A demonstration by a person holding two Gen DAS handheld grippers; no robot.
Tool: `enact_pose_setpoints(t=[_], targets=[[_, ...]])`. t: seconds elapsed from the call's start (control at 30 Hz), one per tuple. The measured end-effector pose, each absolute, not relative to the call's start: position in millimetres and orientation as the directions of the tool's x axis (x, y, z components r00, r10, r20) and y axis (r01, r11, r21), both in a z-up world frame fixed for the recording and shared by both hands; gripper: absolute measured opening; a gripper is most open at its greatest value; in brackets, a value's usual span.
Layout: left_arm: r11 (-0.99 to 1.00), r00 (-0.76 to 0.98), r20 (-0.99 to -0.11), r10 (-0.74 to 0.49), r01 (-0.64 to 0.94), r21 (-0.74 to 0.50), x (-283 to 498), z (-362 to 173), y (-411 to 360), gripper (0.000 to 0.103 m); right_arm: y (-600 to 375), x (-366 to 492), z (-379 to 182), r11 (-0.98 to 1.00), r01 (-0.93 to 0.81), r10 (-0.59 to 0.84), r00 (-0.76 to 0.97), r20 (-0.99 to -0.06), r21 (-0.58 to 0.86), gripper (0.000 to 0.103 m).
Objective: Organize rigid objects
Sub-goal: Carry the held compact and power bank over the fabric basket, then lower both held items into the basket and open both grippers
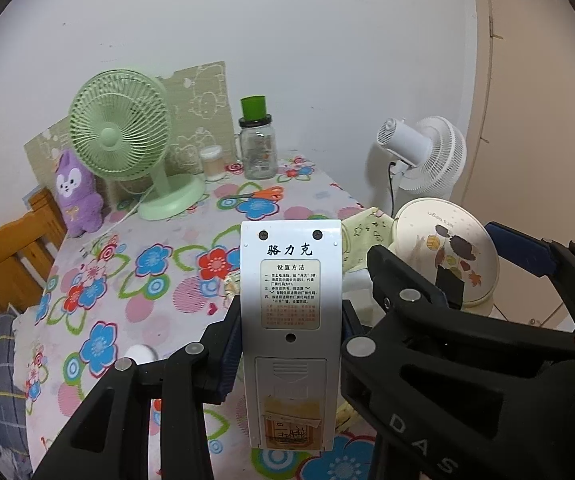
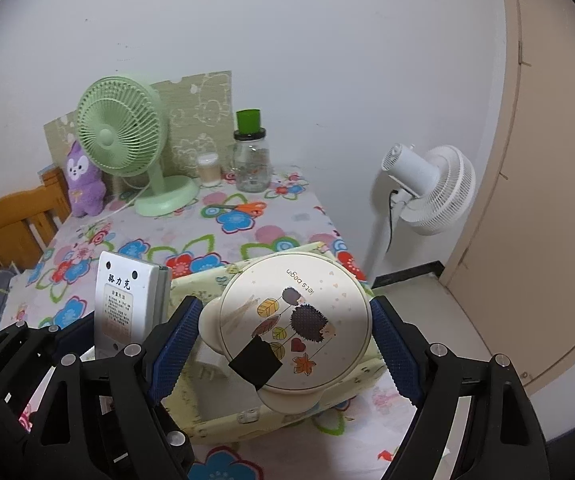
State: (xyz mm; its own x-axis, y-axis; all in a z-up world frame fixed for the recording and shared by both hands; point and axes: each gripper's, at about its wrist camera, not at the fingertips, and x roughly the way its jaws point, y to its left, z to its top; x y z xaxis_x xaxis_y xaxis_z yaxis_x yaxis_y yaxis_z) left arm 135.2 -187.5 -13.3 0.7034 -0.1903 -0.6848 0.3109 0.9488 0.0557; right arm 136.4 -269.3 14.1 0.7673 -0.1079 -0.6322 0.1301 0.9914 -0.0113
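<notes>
Left gripper (image 1: 289, 340) clamps the remote (image 1: 290, 300) (label side up); right gripper (image 2: 283, 344) grips the lid (image 2: 287, 320) over the box (image 2: 215, 412).

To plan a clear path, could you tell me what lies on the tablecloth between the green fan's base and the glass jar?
A small lidded jar by the backboard; the orange scissors lie nearer the camera. Both wrist views show this.

White glossy plastic remote control (image 1: 290, 320): smooth shell, matt paper label. Round cream plastic lid w/ hedgehog print (image 2: 299, 328): smooth, semi-gloss; matt black tape patch. Black plastic left gripper (image 1: 287, 344) & right gripper (image 2: 283, 348): matt, blue knurled rubber-like pads (image 2: 175, 344). Floral cloth table cover (image 1: 127, 280): soft, matt. Pale yellow fabric box (image 2: 223, 420): matt weave. Purple plush toy (image 1: 76, 196): fuzzy. Clear glass jar (image 1: 258, 152): glossy.
</notes>
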Motion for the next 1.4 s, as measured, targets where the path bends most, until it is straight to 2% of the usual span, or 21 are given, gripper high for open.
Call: enact_pose_setpoints(t=[0.77, 1.23, 1.37, 1.4], targets=[[0.918, 0.647, -0.718, -0.256, 0.396, 0.029, 170, -36, -232, 0.045, -314, 167, -10, 0.978, 0.208, -0.143, 0.717, -0.683, 0.013, 0.086], [0.907, 0.536, -0.804, -0.255, 0.422, -0.006, 186, -69, -235, 0.046, -318, 186, -44, 0.979, 0.202, -0.131, 0.654, -0.745, 0.005, 0.086], [0.907, 0.537, -0.808, -0.244, 0.42, 0.004, 186, -72, -233, 0.05, -315, 187, -48, 0.984, 0.18, -0.123, 0.663, -0.738, -0.002, 0.086], [0.909, 0.536, -0.809, -0.242, 0.417, 0.005, 186, -73, -232, 0.056, -314, 188, -49, 0.984, 0.177, -0.122, 0.668, -0.734, -0.002, 0.086]])
